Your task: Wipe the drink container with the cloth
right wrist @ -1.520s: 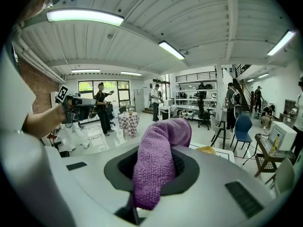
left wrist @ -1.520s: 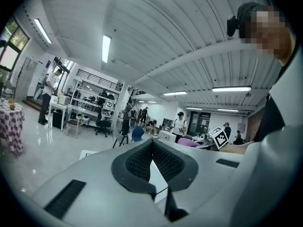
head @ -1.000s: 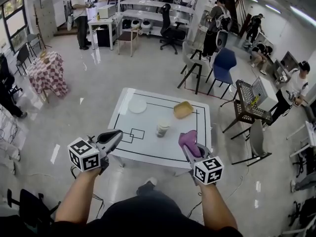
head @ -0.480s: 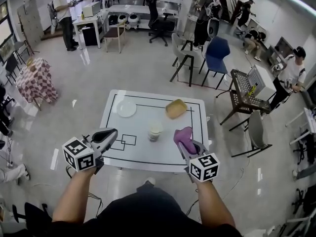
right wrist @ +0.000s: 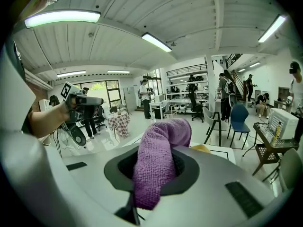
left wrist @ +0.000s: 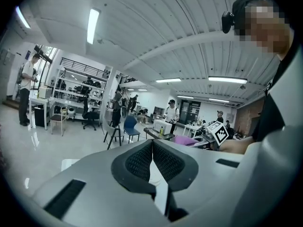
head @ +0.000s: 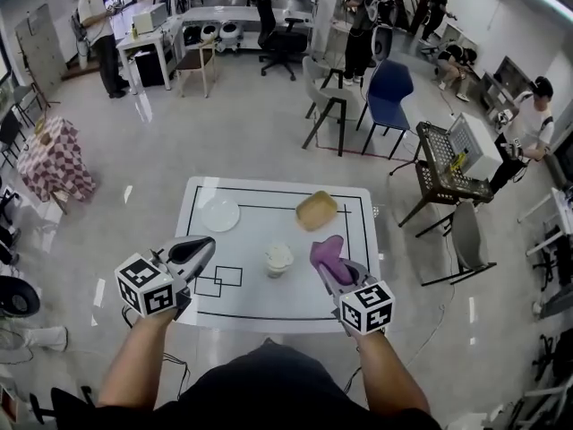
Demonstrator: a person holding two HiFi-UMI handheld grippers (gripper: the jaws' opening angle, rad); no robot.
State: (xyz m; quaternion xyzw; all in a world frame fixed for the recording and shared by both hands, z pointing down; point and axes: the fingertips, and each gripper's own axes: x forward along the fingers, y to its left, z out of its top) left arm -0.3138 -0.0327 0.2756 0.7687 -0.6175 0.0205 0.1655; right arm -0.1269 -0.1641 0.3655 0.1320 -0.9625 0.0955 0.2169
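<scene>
Drink container (head: 278, 260) upright near centre of white table (head: 251, 233), long axis vertical, mouth up, apart from both grippers. Right gripper (head: 338, 274) clamped on purple cloth (head: 326, 253); cloth juts past the jaws, in line with them, pointing toward table's far side. Left gripper (head: 202, 248) closed, jaws together, nothing held.

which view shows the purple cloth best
The right gripper view: the purple cloth fills the centre, clamped between the jaws, its weave clear. The head view shows it small, against the white table; the left gripper view, only a distant purple sliver.
</scene>
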